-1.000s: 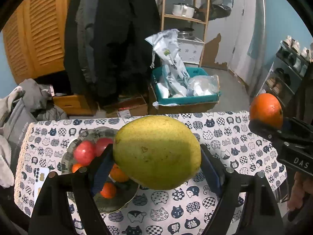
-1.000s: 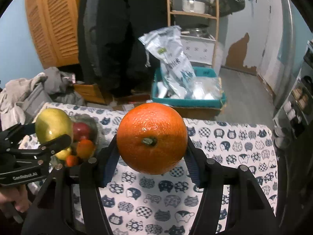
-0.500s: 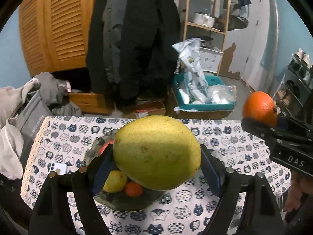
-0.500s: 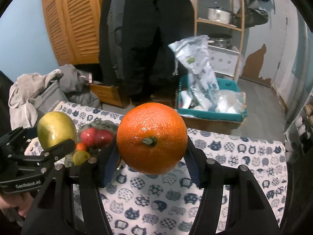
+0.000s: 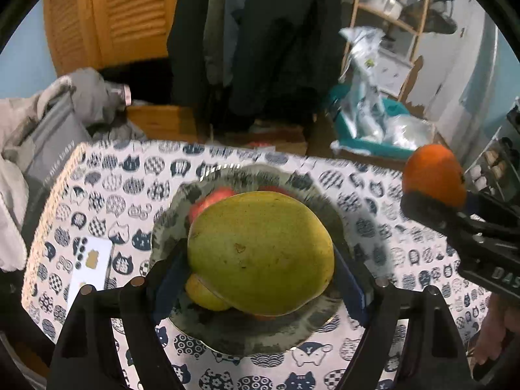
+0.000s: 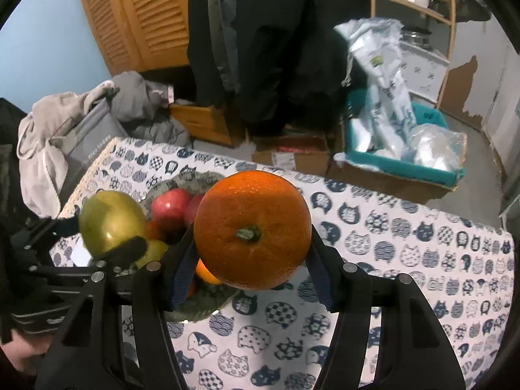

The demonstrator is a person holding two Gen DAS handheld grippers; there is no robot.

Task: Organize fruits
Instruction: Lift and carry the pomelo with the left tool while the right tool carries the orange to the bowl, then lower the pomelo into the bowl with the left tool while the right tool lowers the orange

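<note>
Fruit fills both views. From the left wrist, the left gripper (image 5: 260, 260) is clamped on a large yellow-green mango (image 5: 261, 253), its blue pads pressed against the fruit's two sides; the skin is smooth and matte, greener toward the left end, yellower on top, with a few small brown flecks. Directly beneath and beyond the mango sits a grey patterned plate (image 5: 269, 334) on a tablecloth (image 5: 107, 195) printed with cat faces; red apples (image 5: 211, 200) show just past the mango's far edge, and a small yellow fruit (image 5: 203, 295) peeks out under its lower left. Off to the right of this gripper, at about the height of the plate's far rim, the right gripper (image 5: 435, 191) carries an orange (image 5: 430, 174), blurred here. A white card (image 5: 91, 266) lies on the cloth to the left of the plate.

From the right wrist, the right gripper (image 6: 252, 247) is closed tight around the orange (image 6: 252, 227); the peel is bright, pebbled and glossy, with a green-brown stem button facing the camera. Below and to the left of it lies the plate (image 6: 195, 305), holding red apples (image 6: 170, 206) and smaller orange and yellow fruit partly hidden by the finger; further left, the left gripper (image 6: 110, 227) holds the mango (image 6: 110, 219) above the plate's left part.
</note>
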